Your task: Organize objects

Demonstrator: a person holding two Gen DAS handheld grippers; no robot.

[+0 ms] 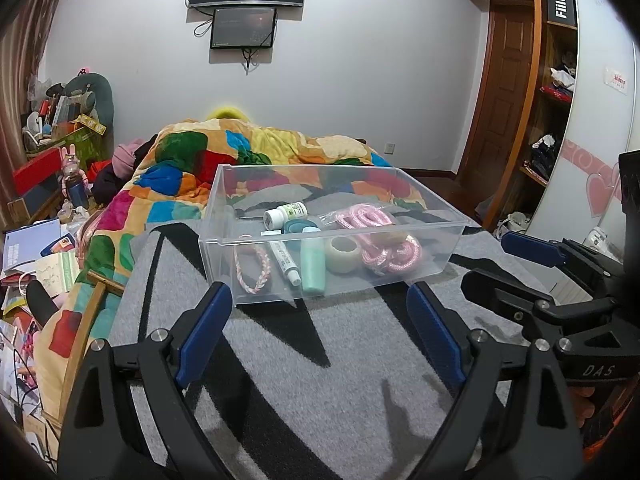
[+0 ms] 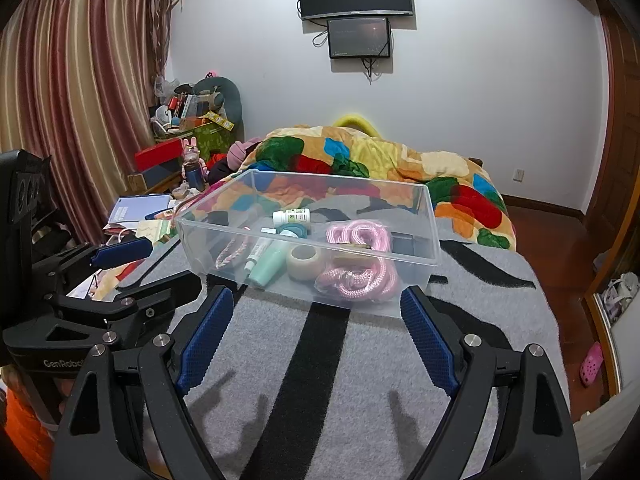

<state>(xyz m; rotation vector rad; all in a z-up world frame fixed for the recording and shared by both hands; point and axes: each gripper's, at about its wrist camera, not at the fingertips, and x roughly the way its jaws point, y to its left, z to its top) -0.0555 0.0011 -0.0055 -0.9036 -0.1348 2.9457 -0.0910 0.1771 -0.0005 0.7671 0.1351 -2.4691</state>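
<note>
Tongs of the left hand [image 1: 320, 320] stood spread wide and empty at lower centre of the left wrist view, short of a clear plastic bin [image 1: 424, 252] on the grey striped blanket [image 1: 320, 380] of a bed. Inside lay a pink rope [image 1: 390, 248], a tape roll [image 1: 343, 253], a mint bottle [image 1: 313, 262], a white tube [image 1: 285, 260], a braided cord [image 1: 256, 268] and a white pill bottle [image 1: 285, 213]. The right tongs [image 1: 532, 250] showed at the right edge.

From the right wrist view, the right tongs [image 2: 316, 326] likewise gaped, holding nothing, just before the bin [image 2: 430, 216]; the rope [image 2: 358, 268] sat in its near right corner. A reach into that crowded bin risked snagging the loose coils or nudging the light bin across the soft blanket [image 2: 320, 360].
</note>
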